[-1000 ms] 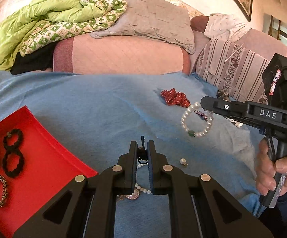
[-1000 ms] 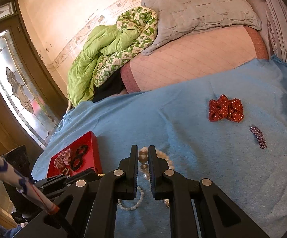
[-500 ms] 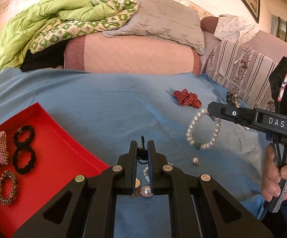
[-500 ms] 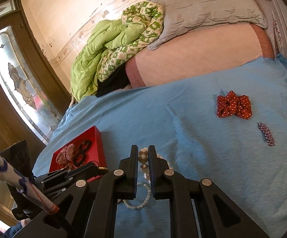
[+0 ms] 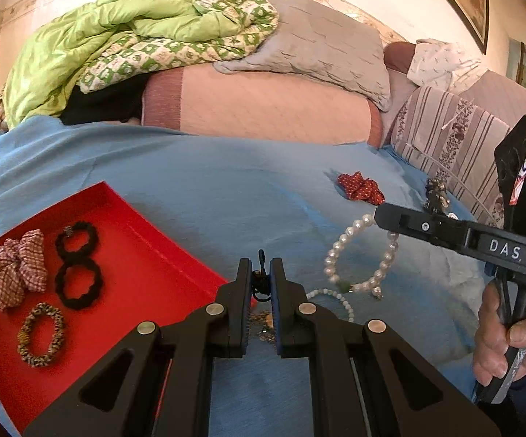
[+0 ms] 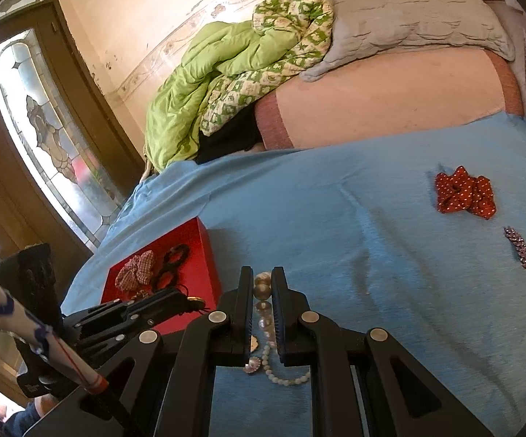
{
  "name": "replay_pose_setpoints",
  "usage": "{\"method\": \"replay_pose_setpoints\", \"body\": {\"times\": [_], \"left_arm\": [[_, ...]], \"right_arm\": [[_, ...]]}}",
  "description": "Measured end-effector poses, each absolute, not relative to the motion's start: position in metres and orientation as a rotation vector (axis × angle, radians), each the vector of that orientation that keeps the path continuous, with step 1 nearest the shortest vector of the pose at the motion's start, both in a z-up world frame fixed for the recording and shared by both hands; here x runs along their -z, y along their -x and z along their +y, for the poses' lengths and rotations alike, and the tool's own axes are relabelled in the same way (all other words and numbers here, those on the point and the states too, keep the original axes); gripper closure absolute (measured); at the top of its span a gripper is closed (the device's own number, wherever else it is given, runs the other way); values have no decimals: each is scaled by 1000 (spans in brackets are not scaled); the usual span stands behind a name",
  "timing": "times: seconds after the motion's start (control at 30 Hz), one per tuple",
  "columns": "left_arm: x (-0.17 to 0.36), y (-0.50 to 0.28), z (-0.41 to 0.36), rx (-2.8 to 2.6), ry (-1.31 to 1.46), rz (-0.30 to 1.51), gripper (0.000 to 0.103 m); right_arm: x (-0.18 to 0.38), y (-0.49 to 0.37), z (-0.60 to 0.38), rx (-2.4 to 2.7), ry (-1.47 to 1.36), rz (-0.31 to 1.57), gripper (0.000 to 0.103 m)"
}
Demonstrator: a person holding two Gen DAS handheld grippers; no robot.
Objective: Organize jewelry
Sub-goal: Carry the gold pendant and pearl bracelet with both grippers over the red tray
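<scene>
Pinching a dark cord (image 5: 261, 284), the left hand-held gripper (image 5: 261, 273) hangs beside the red tray (image 5: 146, 255); the right hand-held gripper (image 6: 262, 284) clamps a pearl necklace (image 6: 263, 287) above the blue bed (image 6: 372, 255).

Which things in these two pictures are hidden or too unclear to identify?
- Left wrist view: the dark cord item clamped in the left gripper; the fingers hide most of it.
- Right wrist view: where the pearl strand ends, hidden inside the right gripper.
- Left wrist view: the dark clip by the striped cushion, too small and partly behind the right gripper.
</scene>
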State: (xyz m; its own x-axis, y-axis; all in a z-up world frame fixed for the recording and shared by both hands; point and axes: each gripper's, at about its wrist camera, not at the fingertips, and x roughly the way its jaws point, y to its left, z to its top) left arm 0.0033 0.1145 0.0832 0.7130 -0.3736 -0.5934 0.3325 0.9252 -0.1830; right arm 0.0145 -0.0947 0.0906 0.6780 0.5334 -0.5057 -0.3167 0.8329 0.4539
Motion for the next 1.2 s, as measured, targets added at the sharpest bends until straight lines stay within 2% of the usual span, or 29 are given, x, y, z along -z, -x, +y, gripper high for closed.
{"method": "replay_pose_setpoints", "body": {"times": [0.8,1.2], "left_arm": [[-84,5,198,245,162,697,94],[-66,-5,237,125,245,779,94]], "right_arm": [[-110,-17,-23,-588,-339,676,92],[-89,-39,55,-720,-343,768,92]]}}
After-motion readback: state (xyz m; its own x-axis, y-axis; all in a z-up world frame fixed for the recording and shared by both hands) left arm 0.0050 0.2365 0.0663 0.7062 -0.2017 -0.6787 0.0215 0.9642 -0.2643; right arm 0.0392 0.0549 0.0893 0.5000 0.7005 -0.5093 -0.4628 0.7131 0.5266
